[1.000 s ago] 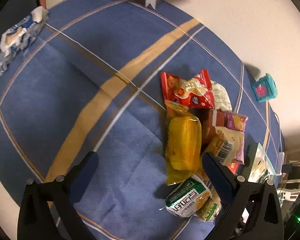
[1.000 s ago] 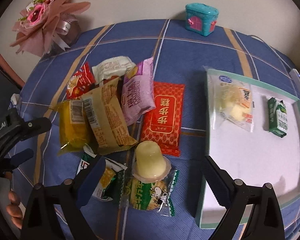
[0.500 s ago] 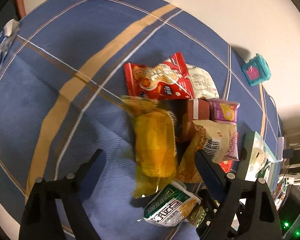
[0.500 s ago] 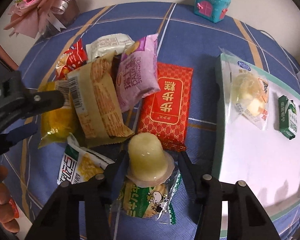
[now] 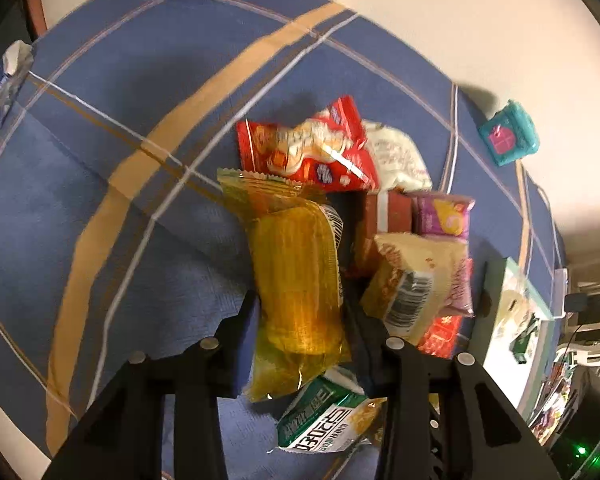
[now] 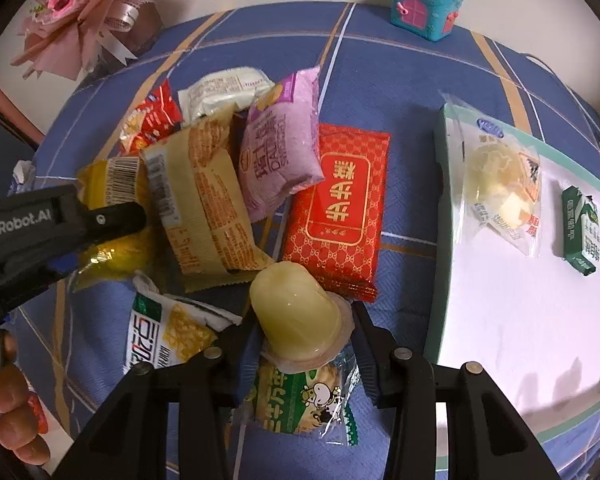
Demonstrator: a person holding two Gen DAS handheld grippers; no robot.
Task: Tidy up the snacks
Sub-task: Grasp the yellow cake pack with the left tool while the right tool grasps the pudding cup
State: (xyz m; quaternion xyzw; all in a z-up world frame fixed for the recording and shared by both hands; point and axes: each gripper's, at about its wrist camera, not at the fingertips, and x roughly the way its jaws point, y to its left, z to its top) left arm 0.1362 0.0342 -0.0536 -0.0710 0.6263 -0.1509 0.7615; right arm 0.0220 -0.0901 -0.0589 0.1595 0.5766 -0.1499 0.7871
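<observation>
A pile of snack packets lies on the blue checked tablecloth (image 5: 100, 160). My left gripper (image 5: 304, 320) points down over a yellow packet (image 5: 296, 272); its jaws are closing and the pads press the packet's sides. The right wrist view shows that gripper's black finger (image 6: 112, 216) on the yellow packet (image 6: 112, 184). My right gripper (image 6: 306, 340) is closing on a pale jelly cup (image 6: 296, 312), which sits on a green cow-print packet (image 6: 304, 396). A white tray with a green rim (image 6: 444, 240) at the right holds a clear sweet bag (image 6: 500, 184) and a green packet (image 6: 584, 236).
Close by the jelly cup lie a red packet (image 6: 336, 204), a purple one (image 6: 280, 148), a tan one (image 6: 204, 200) and a green-white one (image 6: 168, 332). A teal toy house (image 6: 426, 0) and a pink bouquet (image 6: 84, 12) stand at the back. A hand (image 6: 12, 412) shows at lower left.
My left gripper has come over the yellow packet and closed from wide open onto it. My right gripper has closed in from wide open around the jelly cup.
</observation>
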